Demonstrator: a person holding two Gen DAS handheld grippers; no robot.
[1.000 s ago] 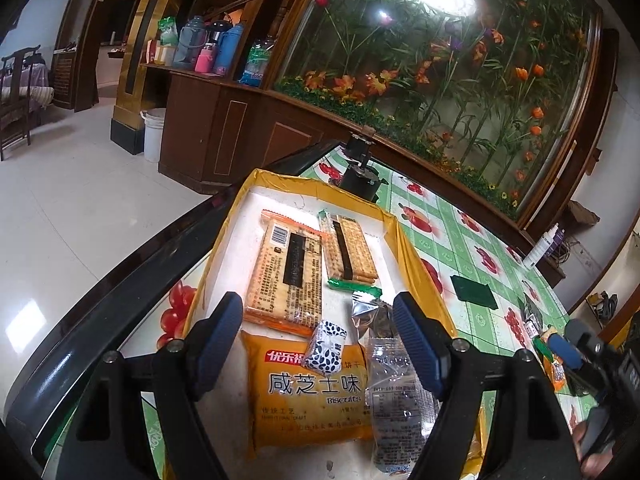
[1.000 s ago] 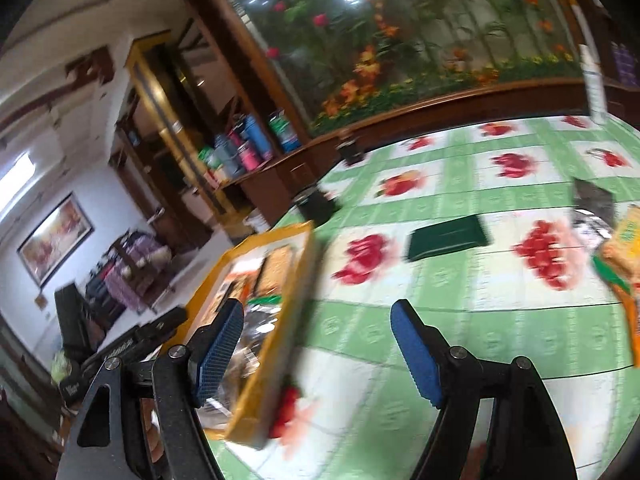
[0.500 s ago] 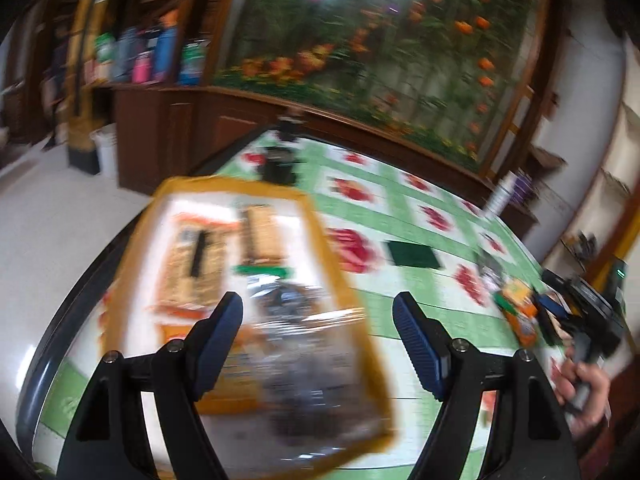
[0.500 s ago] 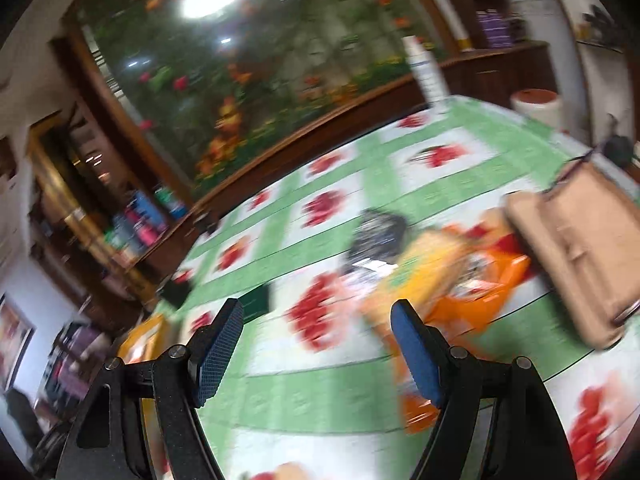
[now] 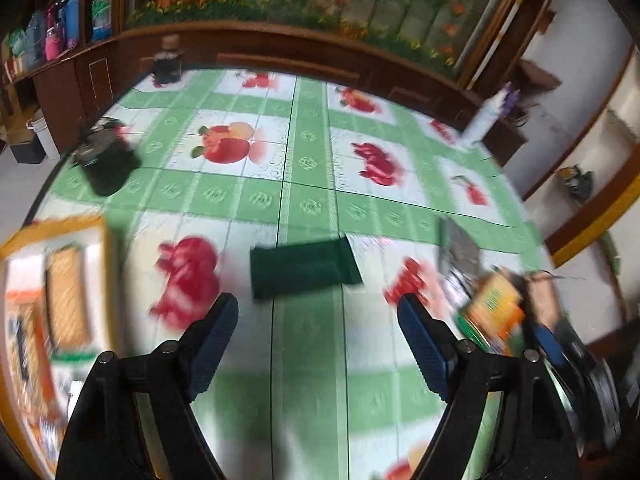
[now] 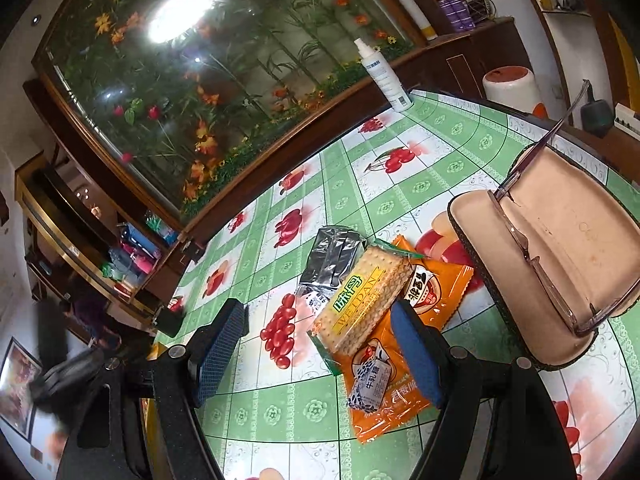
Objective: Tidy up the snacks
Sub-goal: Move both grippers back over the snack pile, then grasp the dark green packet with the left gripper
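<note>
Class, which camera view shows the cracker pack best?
The right wrist view: the cracker pack lies sharp and whole atop an orange packet. The left wrist view shows only a blurred bit at its right edge.

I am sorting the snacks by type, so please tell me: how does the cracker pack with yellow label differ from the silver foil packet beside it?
The cracker pack is clear, so its pale crackers show; the silver foil packet is opaque and hides its contents. The cracker pack lies partly on top of an orange bag, while the foil packet lies on the tablecloth. The cracker pack looks flat and rigid; the foil packet looks crumpled. Both are outside the grippers.
</note>
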